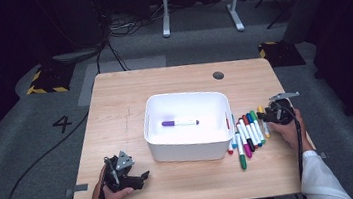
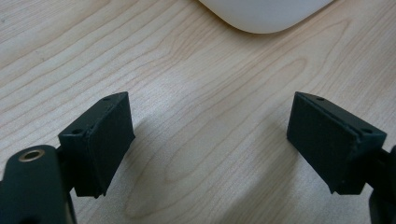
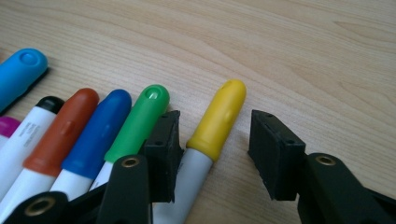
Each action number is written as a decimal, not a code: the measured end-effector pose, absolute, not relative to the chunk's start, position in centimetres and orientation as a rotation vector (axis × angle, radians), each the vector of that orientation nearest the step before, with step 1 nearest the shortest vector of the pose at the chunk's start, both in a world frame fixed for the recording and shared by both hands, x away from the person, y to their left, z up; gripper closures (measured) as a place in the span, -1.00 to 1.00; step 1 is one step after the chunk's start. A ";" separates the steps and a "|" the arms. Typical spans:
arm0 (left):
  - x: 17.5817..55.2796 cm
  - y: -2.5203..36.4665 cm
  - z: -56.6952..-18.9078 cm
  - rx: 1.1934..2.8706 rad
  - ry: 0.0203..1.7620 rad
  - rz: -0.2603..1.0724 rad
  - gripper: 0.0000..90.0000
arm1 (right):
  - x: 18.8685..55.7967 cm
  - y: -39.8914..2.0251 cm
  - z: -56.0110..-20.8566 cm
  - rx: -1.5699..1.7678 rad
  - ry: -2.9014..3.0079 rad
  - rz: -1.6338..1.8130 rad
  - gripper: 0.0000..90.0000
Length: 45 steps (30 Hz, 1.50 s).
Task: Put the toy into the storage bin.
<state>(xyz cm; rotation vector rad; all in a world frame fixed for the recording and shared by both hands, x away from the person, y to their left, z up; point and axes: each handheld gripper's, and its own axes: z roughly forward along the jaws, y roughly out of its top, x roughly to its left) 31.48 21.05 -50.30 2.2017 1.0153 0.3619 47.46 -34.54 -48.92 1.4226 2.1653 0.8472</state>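
A row of several capped markers [image 1: 247,132] lies on the wooden table [image 1: 115,111] just right of a white bin [image 1: 184,96]. A purple marker [image 1: 179,123] lies inside the bin. My right gripper [image 1: 268,115] is down at the row's right end. In the right gripper view its jaws [image 3: 217,135] straddle the yellow marker [image 3: 218,122] with a gap on the right side, so it is open. The green marker [image 3: 139,122] lies just outside the left jaw. My left gripper [image 1: 140,178] rests near the table's front left, open [image 2: 210,135] over bare wood.
The bin's rounded corner [image 2: 264,14] lies a short way ahead of the left gripper. Blue [image 3: 99,131], orange [image 3: 62,133] and black-capped markers lie packed side by side left of the green one. A dark round hole [image 1: 218,75] marks the table's far side.
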 end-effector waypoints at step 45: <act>31.5 21.1 -50.3 2.202 1.013 0.360 -0.67 | 39.9 -25.8 -32.2 0.755 2.226 1.380 0.66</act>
